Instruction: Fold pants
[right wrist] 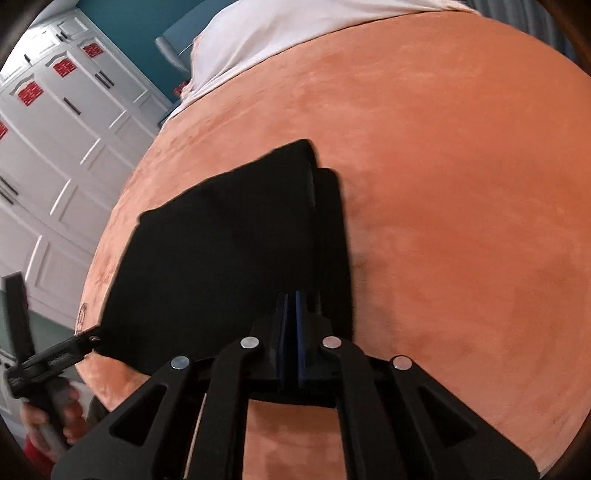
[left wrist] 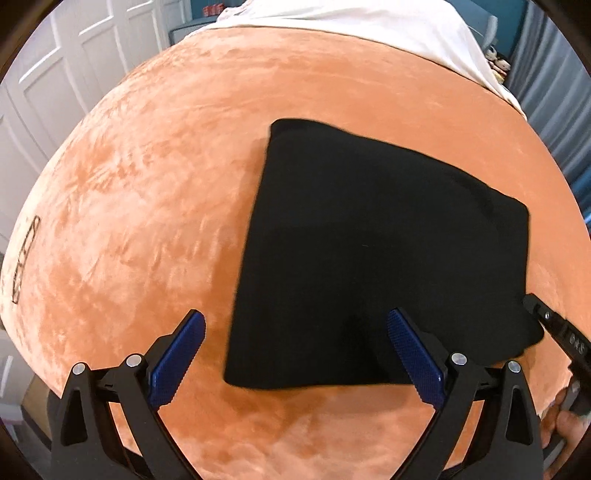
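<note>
The black pants (left wrist: 369,236) lie folded into a flat, roughly square stack on the orange plush bedspread (left wrist: 147,184). My left gripper (left wrist: 295,314) hangs above the stack's near left corner, jaws wide open, with nothing pinched between the blue pads. In the right wrist view the pants (right wrist: 221,240) show stacked layers along their right edge. My right gripper (right wrist: 291,295) is shut over that edge, pads together, and I see no cloth lifted by it. The right gripper's tip (left wrist: 543,317) sits at the stack's near right corner. One of the left gripper's fingers (right wrist: 74,345) reaches the opposite corner.
A white sheet (left wrist: 369,29) covers the far end of the bed. White panelled wardrobe doors (right wrist: 66,147) stand beyond the bed's left side. A person's hand (left wrist: 565,417) grips the right handle at the lower right. Bare orange bedspread (right wrist: 461,221) extends to the right of the pants.
</note>
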A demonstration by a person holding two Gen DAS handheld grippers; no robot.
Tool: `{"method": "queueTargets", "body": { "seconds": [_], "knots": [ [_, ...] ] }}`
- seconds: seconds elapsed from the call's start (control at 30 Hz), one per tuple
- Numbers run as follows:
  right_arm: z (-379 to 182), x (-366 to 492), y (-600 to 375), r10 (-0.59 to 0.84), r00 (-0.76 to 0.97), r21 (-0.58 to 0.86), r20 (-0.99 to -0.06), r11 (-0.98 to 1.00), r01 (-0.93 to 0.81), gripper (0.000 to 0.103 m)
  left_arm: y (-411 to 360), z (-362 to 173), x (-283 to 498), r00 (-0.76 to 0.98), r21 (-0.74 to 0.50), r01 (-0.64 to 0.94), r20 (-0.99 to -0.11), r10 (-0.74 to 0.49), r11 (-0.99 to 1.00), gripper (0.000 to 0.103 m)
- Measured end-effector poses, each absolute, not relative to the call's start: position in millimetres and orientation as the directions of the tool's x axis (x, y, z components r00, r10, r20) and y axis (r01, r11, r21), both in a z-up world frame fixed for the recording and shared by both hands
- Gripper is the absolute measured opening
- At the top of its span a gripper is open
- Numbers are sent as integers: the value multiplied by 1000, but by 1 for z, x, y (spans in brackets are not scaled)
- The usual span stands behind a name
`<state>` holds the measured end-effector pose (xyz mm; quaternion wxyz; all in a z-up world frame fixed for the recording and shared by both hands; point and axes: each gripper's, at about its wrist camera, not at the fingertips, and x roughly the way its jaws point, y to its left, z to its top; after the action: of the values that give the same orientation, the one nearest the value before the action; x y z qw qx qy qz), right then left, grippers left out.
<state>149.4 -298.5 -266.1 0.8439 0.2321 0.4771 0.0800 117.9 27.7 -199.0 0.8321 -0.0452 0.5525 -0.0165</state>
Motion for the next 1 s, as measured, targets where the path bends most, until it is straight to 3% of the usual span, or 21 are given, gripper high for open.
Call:
{"method": "queueTargets", "body": {
  "seconds": [0.03, 0.2, 0.37, 0.5, 0.57, 0.6, 0.63, 0.7, 0.77, 0.83, 0.9, 0.93, 0.97, 1.0],
  "knots": [
    [-262, 149, -300, 326, 539, 457, -777, 880, 126, 19, 22, -194, 109, 395, -76, -6, -916, -67, 997, 98],
    [-234, 124, -306, 373, 610, 528, -700, 844, 90, 19, -6, -171, 101, 453, -1, 65, -891, -31, 998, 98],
    [-257, 106, -314, 312, 571, 467, -759, 872, 145, 19, -34, -174, 113, 409, -10, 99, -911, -50, 995, 98],
    [-259, 90, -293, 268, 522, 341, -809, 939, 47, 20, -48, -186, 120, 378, -16, 114, -924, -59, 993, 98],
    [-260, 85, -281, 279, 522, 315, -806, 949, -20, 33, -54, -190, 120, 358, -25, 119, -931, -66, 993, 98],
    [-260, 84, -277, 276, 525, 298, -805, 953, -45, 52, -57, -193, 121, 347, -29, 122, -935, -70, 992, 98],
    [-261, 85, -272, 266, 533, 271, -803, 960, -71, 60, -60, -196, 121, 333, -39, 123, -940, -79, 992, 98],
    [-263, 91, -267, 272, 536, 265, -799, 960, -92, 60, -65, -197, 120, 314, -58, 128, -945, -96, 990, 98],
    [-266, 99, -271, 284, 555, 289, -782, 954, -80, 56, -71, -201, 119, 302, -66, 137, -948, -105, 988, 98],
    [-273, 108, -280, 274, 543, 294, -794, 955, -51, 25, -78, -206, 119, 292, -54, 158, -951, -99, 986, 98],
    [-271, 108, -301, 255, 564, 331, -785, 943, 34, 19, -85, -215, 119, 275, -7, 188, -960, -59, 982, 98],
    [-275, 106, -315, 142, 560, 257, -816, 957, 133, 8, -86, -220, 120, 275, 11, 193, -961, -43, 981, 98],
    [-284, 107, -326, 94, 540, 224, -836, 958, 181, 5, -85, -223, 119, 279, 4, 193, -959, -51, 981, 98],
    [-293, 105, -342, 154, 529, 303, -835, 930, 206, 3, -84, -223, 118, 283, -3, 187, -957, -57, 982, 98]
  ]
}}
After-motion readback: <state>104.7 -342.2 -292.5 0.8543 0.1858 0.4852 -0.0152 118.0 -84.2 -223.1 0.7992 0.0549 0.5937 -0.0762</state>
